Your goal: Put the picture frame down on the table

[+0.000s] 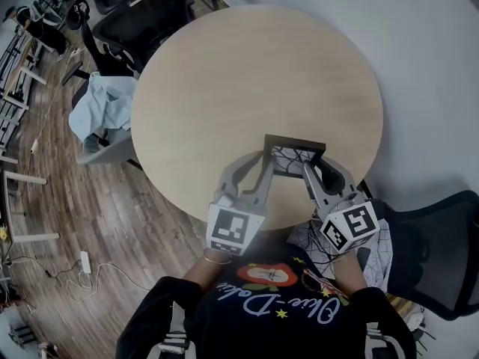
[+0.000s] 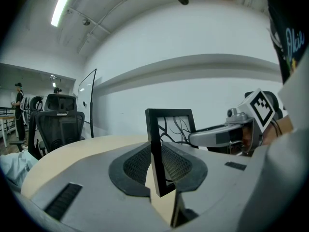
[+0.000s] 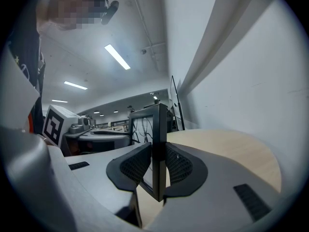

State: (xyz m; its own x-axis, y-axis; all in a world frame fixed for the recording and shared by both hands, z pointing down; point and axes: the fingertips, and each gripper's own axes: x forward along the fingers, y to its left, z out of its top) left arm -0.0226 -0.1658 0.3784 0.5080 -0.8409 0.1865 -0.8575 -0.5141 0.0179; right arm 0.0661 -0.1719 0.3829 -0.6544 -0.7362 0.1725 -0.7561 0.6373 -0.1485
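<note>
Black rectangular picture frame (image 1: pixel 295 144) with a branch print: upright, long axis vertical, printed face toward the person, over the near edge of the round light-wood table (image 1: pixel 254 73). Left gripper (image 1: pixel 263 163) clamps its left rail. Right gripper (image 1: pixel 314 165) clamps its right rail.

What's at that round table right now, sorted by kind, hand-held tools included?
picture frame: 1, black, gripped by both tools
tools: 2, the left tool and the right tool
round table: 1
Total: 4
</note>
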